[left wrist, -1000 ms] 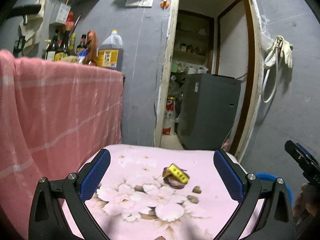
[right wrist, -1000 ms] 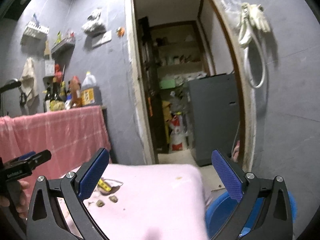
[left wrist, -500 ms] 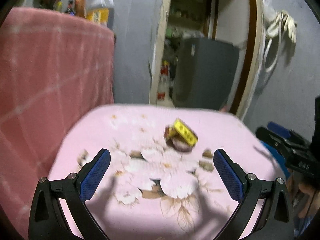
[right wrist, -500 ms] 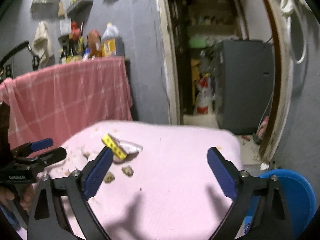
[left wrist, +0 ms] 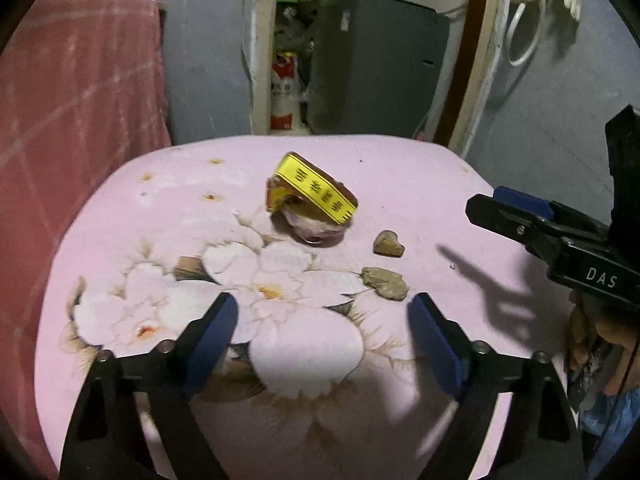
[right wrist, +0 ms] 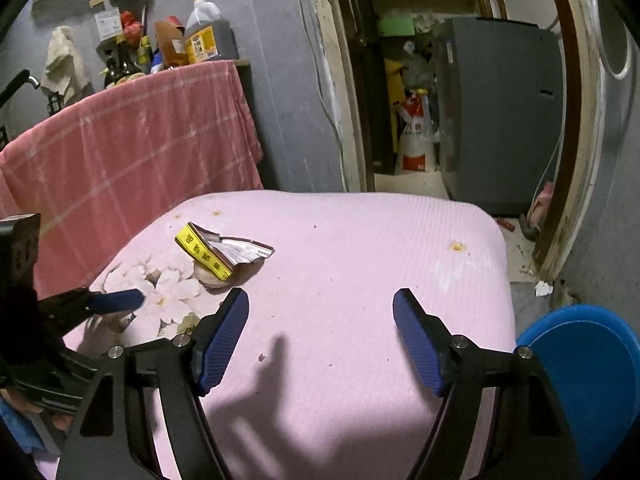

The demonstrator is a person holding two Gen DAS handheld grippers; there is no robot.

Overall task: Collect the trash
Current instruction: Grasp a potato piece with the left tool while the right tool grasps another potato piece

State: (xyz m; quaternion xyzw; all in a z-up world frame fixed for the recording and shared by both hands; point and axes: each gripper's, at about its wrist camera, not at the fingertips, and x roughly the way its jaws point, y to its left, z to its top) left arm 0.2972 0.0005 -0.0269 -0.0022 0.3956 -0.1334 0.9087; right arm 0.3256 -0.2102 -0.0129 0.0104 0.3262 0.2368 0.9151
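Trash sits on a pink floral cloth (left wrist: pixel 132 216) — a crumpled wrapper (left wrist: pixel 311 196) with a bright yellow printed band and torn silvery foil, lying toward the far left part of the surface over a pale rounded scrap. Two small brown crumbs (left wrist: pixel 386 264) lie just beside it, on the side nearer the right gripper; one is heart-shaped, one flatter and longer.

Left gripper (left wrist: pixel 323 334) hangs above the printed white flowers on the near side of the wrapper, jaws parted with only cloth between them; they have just been closing, nothing gripped. Right gripper (right wrist: pixel 321 336) is over the bare pink middle, wrapper off to its left, jaws likewise apart, just been closing, nothing held.

Cloth's right and far edges are rounded and drop off; a blue bin (right wrist: pixel 584 364) stands below the right near corner. Wide bare pink stretch right of the wrapper — open. A pink checked cloth (right wrist: pixel 132 152) hangs close along the left edge.
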